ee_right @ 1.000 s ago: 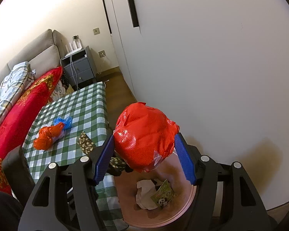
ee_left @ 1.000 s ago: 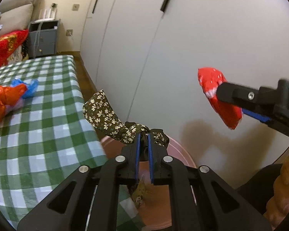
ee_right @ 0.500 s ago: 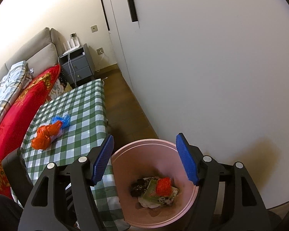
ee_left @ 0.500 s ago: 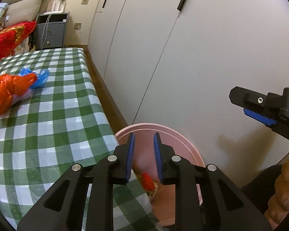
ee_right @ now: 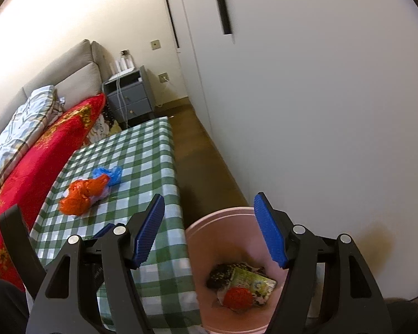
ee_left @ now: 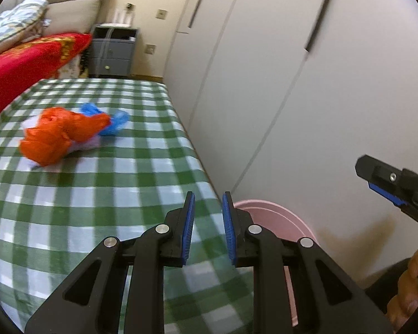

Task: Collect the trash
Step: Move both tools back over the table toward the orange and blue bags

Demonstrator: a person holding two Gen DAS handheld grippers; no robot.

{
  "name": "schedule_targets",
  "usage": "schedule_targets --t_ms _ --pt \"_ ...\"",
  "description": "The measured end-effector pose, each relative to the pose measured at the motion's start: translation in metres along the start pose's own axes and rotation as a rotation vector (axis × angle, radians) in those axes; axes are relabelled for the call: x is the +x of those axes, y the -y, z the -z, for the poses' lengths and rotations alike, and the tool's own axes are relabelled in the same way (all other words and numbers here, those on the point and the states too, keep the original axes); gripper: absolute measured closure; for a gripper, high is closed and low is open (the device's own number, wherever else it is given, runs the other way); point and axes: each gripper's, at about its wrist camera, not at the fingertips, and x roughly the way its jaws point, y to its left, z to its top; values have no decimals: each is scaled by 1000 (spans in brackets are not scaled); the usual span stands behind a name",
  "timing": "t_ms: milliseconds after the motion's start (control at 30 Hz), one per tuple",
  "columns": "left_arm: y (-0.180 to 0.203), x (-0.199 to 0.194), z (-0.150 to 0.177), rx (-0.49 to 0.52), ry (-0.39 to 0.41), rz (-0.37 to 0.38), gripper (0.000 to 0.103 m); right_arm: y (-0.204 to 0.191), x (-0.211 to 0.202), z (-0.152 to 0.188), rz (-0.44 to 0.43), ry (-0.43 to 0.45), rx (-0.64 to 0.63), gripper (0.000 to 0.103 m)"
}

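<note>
An orange plastic bag [ee_left: 61, 136] [ee_right: 83, 194] lies crumpled on the green-checked table [ee_left: 97, 194] [ee_right: 142, 153], with a blue bag [ee_left: 114, 122] [ee_right: 108, 174] touching its far side. A pink bin [ee_left: 278, 214] [ee_right: 223, 214] stands on the floor at the table's near right corner. In it lie a red packet [ee_right: 238, 297], a green packet [ee_right: 250, 281] and a dark floral cloth [ee_right: 221, 275]. My left gripper [ee_left: 207, 194] hovers over the table's corner, open a little and empty. My right gripper [ee_right: 209, 194] is wide open and empty above the bin.
White wardrobe doors [ee_right: 306, 111] run along the right, with a narrow strip of wooden floor [ee_right: 206, 150] between them and the table. A sofa with a red blanket [ee_right: 41, 150] borders the table's left side. A grey nightstand [ee_right: 131, 97] stands at the far end.
Both grippers let go: the floral cloth and the red packet dropped into the bin. The left gripper then swung left over the table and the right gripper also shifted a little.
</note>
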Motion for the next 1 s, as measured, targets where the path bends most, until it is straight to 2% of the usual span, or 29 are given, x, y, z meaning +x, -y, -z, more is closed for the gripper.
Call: schedule_targets --t_ms 367,533,633,667,767,1000 --pt "-60 -19 -6 -63 60 -159 83 -53 38 10 -121 -24 -57 47" --pt "-87 -25 -8 -114 84 -247 83 -76 61 16 -178 -45 -79 61" --pt "-98 -25 -10 -136 83 -290 83 -88 72 21 -203 -61 -89 65" --pt "-103 -23 -11 -146 80 -307 82 -90 74 21 -207 -63 -93 65" --pt "-112 -22 -14 -165 86 -353 65 -96 84 22 -221 -72 -97 65" --pt "-119 -25 -27 -158 142 -416 55 -117 111 25 -260 -106 -105 65"
